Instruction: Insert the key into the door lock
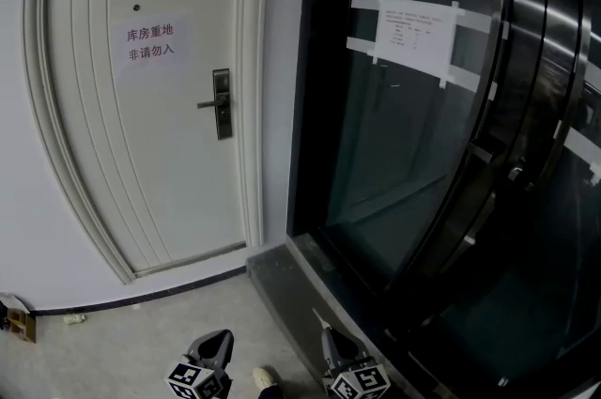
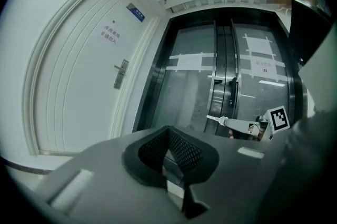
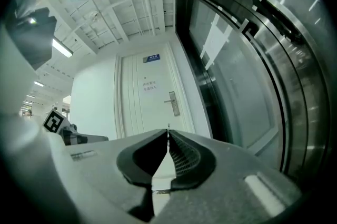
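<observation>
The white door stands left, its lock well ahead of me. My left claw hangs low, pinched shut on nothing, free to help. My right claw clamps what looks like the key, blade pointing forward for a straight entry.

Left hand-held gripper, right hand-held gripper: bodies cut by bottom edge. Key: only tip shows past right jaws. Lock plate ahead: detail too small to tell.
</observation>
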Demonstrator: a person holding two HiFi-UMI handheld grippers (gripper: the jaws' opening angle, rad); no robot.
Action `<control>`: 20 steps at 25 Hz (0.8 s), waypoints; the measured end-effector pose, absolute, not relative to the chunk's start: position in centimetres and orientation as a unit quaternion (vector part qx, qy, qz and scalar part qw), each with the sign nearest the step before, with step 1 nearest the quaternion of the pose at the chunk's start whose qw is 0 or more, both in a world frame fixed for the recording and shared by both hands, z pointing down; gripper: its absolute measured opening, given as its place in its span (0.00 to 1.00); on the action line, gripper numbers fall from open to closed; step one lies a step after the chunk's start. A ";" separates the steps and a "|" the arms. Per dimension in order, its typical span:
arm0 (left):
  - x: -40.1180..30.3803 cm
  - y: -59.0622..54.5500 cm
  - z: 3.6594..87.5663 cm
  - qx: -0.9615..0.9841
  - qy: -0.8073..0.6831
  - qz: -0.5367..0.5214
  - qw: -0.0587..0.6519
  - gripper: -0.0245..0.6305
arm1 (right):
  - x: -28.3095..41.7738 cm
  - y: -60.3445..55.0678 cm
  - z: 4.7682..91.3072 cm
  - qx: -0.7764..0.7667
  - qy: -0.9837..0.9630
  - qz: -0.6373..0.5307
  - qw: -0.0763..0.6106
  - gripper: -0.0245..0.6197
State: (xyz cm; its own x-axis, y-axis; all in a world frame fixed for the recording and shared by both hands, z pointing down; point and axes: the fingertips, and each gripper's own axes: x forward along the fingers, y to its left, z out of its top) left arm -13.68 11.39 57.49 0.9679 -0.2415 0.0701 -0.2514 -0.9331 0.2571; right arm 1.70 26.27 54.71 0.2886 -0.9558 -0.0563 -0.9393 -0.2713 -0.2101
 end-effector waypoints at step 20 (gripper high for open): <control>-0.4 -4.4 55.5 0.984 -0.130 0.003 0.125 0.04 | 14.7 10.4 52.7 -0.792 0.604 -0.026 0.089 0.05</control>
State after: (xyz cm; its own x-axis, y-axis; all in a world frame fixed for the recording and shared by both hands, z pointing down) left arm -0.37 -4.45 55.51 0.9662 -0.2551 0.0378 -0.2564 -0.9349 0.2454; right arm 14.71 10.35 52.70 0.2691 -0.9609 -0.0657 -0.9516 -0.2548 -0.1718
